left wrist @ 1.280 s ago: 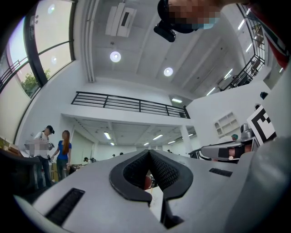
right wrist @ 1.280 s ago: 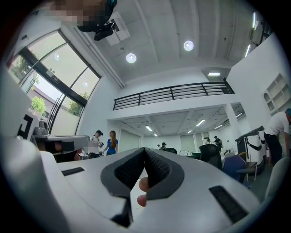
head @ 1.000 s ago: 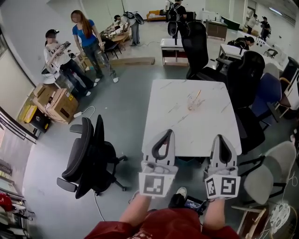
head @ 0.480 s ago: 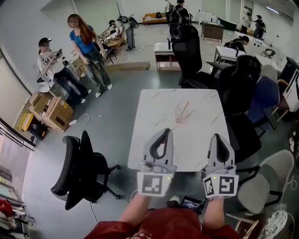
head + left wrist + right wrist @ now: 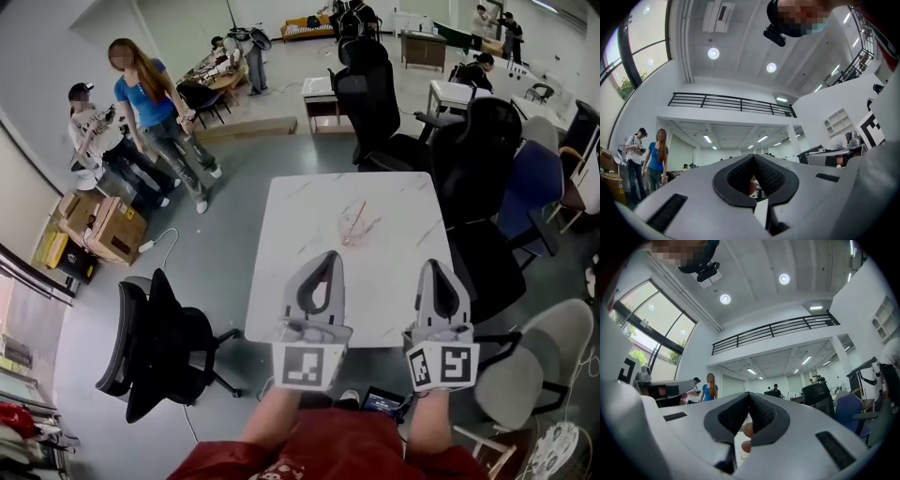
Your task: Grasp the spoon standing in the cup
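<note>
The spoon [image 5: 359,214] is seen standing tilted in a clear cup [image 5: 357,232], its handle leaned toward the far right corner of the white marbled table [image 5: 300,244]. The cup is set about midway between the table's left and right edges and nearer the far edge than the near one. Both tongs are held over the near edge, well apart from the cup: the left tongs [image 5: 328,258] toward the near left corner, the right tongs [image 5: 437,266] toward the near right corner. In each gripper view the tongs are shown closed, tip against tip, with nothing gripped; only the hollow behind the ribbed black pads [image 5: 768,176] is left free (what shows through that hollow is too blurred to be named). Both gripper views are tilted up at the ceiling and a railed gallery. A black office chair [image 5: 155,342] is placed off the table's left edge, more dark chairs [image 5: 473,159] are gathered past its far and right edges, and two people [image 5: 150,112] are seen standing near cardboard boxes [image 5: 103,214] on the floor at the far left.
</note>
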Demonstrator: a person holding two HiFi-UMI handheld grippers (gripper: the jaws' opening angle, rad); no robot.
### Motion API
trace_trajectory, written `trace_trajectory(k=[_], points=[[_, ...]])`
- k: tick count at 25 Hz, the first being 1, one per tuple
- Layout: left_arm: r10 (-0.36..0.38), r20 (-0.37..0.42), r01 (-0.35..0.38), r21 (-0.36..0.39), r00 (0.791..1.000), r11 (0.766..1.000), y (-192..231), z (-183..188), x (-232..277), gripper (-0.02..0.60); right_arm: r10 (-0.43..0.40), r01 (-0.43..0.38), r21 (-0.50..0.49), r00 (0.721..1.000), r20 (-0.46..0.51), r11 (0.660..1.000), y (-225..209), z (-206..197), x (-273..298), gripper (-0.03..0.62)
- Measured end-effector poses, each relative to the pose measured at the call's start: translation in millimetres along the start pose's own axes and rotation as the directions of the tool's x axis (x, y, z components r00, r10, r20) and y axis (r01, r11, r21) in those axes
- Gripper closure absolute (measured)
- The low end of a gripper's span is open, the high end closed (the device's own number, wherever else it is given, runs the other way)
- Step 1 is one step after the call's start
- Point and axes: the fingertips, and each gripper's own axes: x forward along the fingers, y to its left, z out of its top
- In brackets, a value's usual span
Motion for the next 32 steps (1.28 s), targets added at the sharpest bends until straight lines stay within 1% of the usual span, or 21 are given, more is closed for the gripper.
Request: trace_trajectory(k=[4, 8, 13, 21, 25, 32], points=[[-0.005, -0.005, 0.005, 0.016, 1.0, 1.0, 0, -1, 4, 0.575, -0.002, 0.002, 0.016, 1.0, 0.0, 1.0, -3, -3, 4, 0.582], [-0.006, -0.007, 0.006, 0.011, 1.0, 1.0, 4, -6, 11, 0.575, -0.002, 0.002, 0.012, 1.0, 0.001, 1.0, -4, -8, 11, 0.582], [-0.019, 0.016, 0.019, 0.025, 1.0, 1.0, 15, -12, 24, 0.575, -0.005, 0.005, 0.003, 1.0, 0.006, 1.0, -4, -14, 31, 0.582], [0.005, 0.01, -0.005, 0.024, 1.0, 1.0, 57, -30, 56, 0.574, 0.036, -0.036, -0.012, 0.999, -0.001, 0.999, 13, -28, 90, 0.582], [0.018, -0.001, -0.018, 0.019, 1.0, 1.0, 80, -40, 75, 0.575, 0.043, -0.043, -0.008, 0.999, -0.026, 0.999, 17, -41, 122, 0.582], [0.033, -0.045, -0.033, -0.008, 0.998, 0.999, 113, -71, 101, 0.575, 0.049, -0.05, -0.011, 0.996, -0.069, 0.999, 26, -67, 166, 0.582]])
